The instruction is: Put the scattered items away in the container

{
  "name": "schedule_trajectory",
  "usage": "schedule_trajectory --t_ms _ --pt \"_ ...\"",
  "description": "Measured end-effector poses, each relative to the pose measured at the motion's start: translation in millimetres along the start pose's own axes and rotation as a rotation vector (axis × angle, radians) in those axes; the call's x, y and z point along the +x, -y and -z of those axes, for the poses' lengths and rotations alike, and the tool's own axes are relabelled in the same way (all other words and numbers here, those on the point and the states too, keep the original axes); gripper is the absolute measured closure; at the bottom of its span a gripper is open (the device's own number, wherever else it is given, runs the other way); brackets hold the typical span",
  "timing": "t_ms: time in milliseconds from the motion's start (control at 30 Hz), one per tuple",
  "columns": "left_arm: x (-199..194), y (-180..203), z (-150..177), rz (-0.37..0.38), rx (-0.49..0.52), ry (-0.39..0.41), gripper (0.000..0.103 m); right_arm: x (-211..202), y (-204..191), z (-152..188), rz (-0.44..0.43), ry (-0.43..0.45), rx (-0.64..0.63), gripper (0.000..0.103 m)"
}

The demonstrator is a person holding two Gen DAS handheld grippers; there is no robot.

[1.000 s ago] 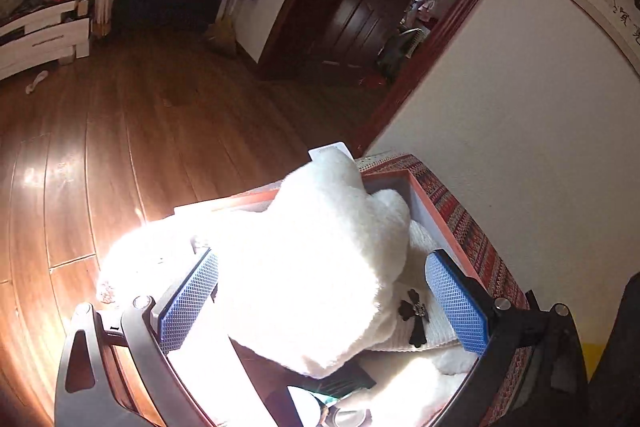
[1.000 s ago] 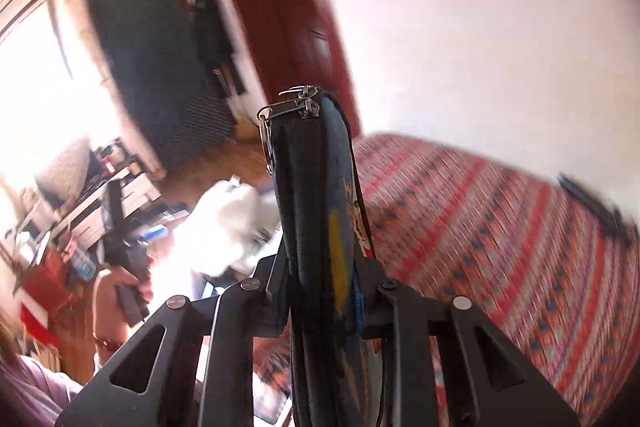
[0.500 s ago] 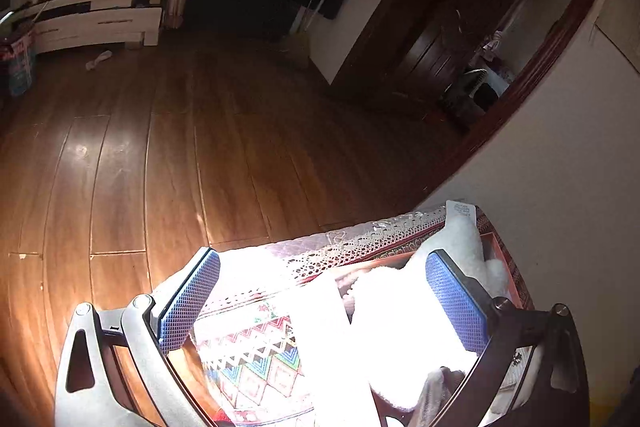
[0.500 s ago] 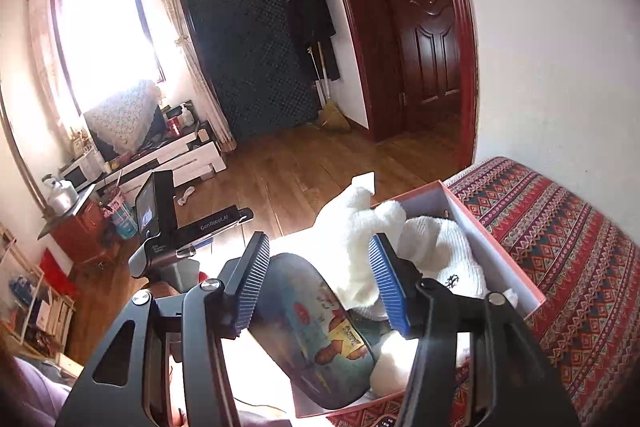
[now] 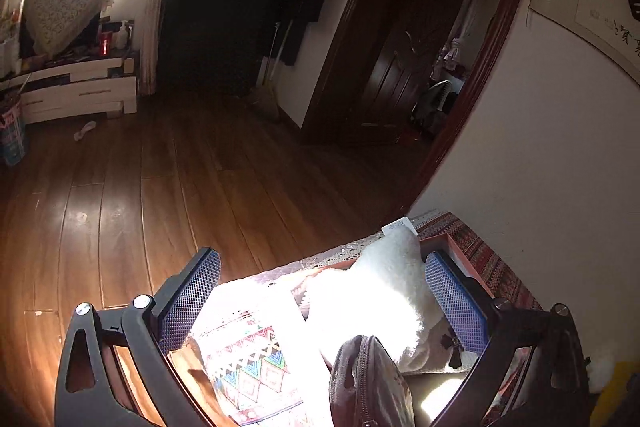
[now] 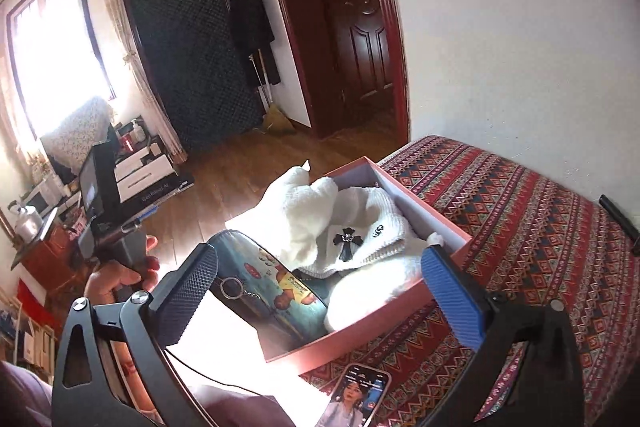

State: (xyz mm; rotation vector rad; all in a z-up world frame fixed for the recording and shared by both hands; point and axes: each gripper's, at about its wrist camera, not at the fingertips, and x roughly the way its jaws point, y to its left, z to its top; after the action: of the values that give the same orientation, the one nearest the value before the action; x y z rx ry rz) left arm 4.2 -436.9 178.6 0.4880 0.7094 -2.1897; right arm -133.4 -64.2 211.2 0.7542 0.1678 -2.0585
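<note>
The pink cardboard box (image 6: pixel 448 223) is seen resting on the patterned bedspread (image 6: pixel 540 227), with a white plush toy (image 6: pixel 304 211), a white knit hat with a black cross (image 6: pixel 360 231) and a printed zip pouch (image 6: pixel 276 291) already lying inside it. The pouch is propped against the near wall, its keyring and one end rising above the rim. The right gripper (image 6: pixel 316 291) is spread wide with nothing between its blue pads, poised just above the box. The left gripper (image 5: pixel 320 299) is likewise released and empty, raised over the box's other side, where the plush toy (image 5: pixel 380 291) and the pouch (image 5: pixel 368 379) are visible between its fingers. A phone (image 6: pixel 360 399) with a lit screen is left on the bedspread, just outside the box's near corner. If it counts among the scattered items, it is probably best approached from above and gripped across its narrow sides, since a flat, slick slab is easily dropped. It should be laid flat on the soft contents, and the pouch could be pressed down so that nothing stands proud of the rim.
</note>
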Motion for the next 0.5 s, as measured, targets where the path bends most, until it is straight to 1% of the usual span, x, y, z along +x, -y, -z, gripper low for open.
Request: schedule_trajectory --t_ms 67,167,333,400,500 --pt "-19 6 0 0.01 -0.001 0.011 0.0 -14 -5 3 0.027 -0.001 -0.034 0.001" --pt "-45 15 -1 0.026 -0.004 0.002 0.0 -33 -13 7 0.049 -0.007 -0.067 0.001" --pt "-90 31 -1 0.047 0.008 0.004 0.0 -68 -26 16 0.054 -0.026 -0.088 0.001" --pt "-111 41 0 0.08 0.047 0.024 0.0 -87 -33 20 0.074 -0.029 -0.112 0.001" --pt "-145 56 10 0.178 0.111 0.043 0.0 -114 -45 31 0.113 -0.024 -0.157 0.001"
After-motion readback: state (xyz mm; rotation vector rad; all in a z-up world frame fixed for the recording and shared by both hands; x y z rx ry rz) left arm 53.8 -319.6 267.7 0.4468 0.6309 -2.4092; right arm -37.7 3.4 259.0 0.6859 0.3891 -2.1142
